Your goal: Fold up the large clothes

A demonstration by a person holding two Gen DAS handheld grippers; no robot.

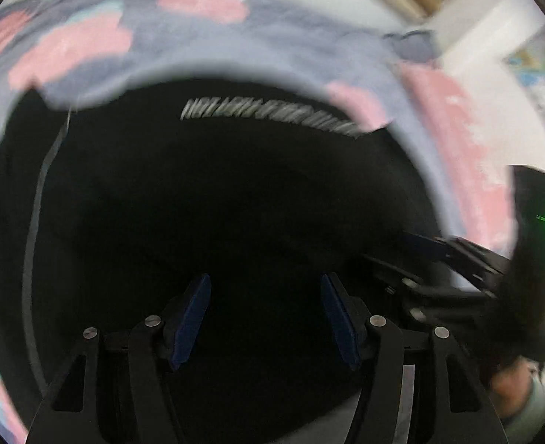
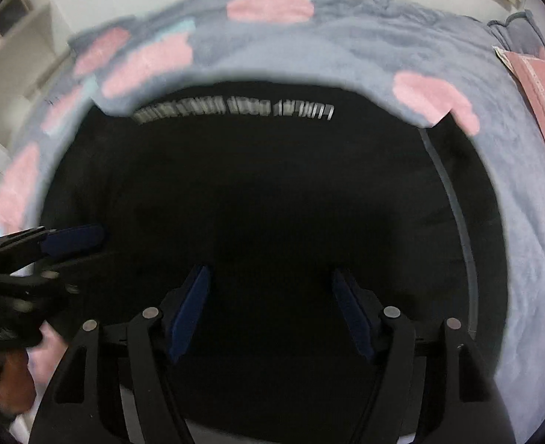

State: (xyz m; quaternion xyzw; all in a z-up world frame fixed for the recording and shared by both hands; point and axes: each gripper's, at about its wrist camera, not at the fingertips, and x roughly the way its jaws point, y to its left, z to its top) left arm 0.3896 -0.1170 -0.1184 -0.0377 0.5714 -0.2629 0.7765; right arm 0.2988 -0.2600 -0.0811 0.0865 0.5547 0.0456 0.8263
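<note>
A black garment (image 1: pixel 217 192) w/ a blurred line of white lettering (image 1: pixel 268 116) is spread over the centre of both views on a grey-blue blanket (image 2: pixel 346 59) w/ pink patches, its far edge seen across the upper middle of each frame and a pale stripe (image 2: pixel 457 214) curving near its side edge at frame right in the right wrist view. The left tool (image 1: pixel 265 312) is held w/ blue pads (image 1: pixel 191 318) well apart, nothing between them, above dark cloth at lower centre; the right tool (image 2: pixel 268 310) is likewise spread wide and empty. Blanket is left bare beyond the garment's top and side edges, and in the left wrist view the right tool is seen at lower right by the garment's edge.
</note>
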